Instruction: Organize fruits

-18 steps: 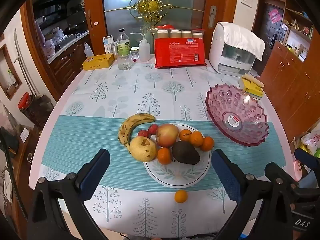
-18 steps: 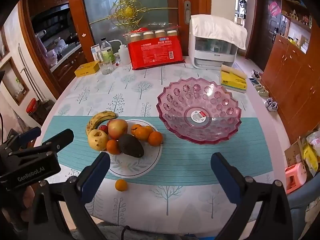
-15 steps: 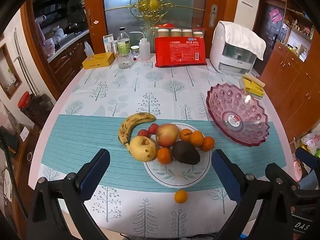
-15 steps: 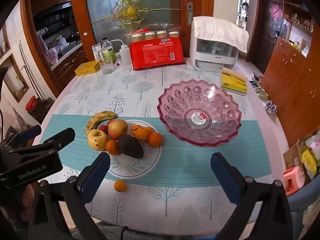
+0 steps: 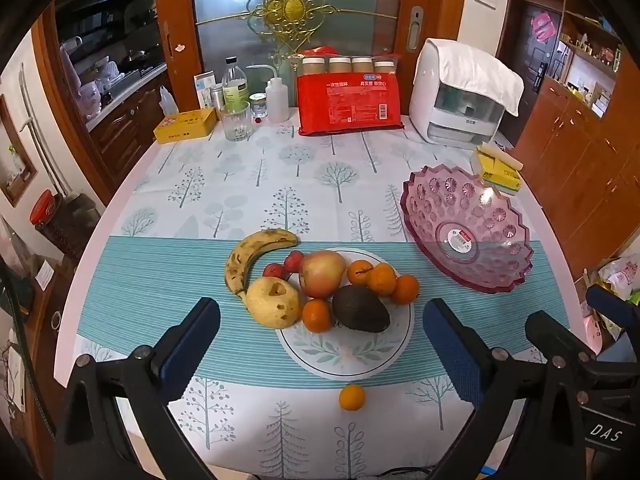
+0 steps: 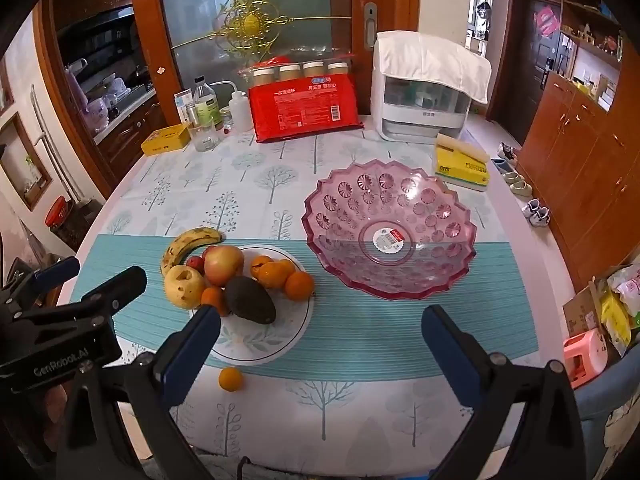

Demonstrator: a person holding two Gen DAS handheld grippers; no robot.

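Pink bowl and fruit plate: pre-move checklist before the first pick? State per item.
1. Left gripper open, nothing between its fingers: ok.
2. Right gripper open, nothing held: ok.
3. Pink bowl holds no fruit and sits upright on the cloth: ok.
4. Fruit reachable from above: avocado, pear and apple lie on top of the pile: ok.
5. All fruit gathered: not ok, a stray orange lies off the plate and the banana rests mostly on the cloth.
6. Fruit firmness for gripping: cannot tell.
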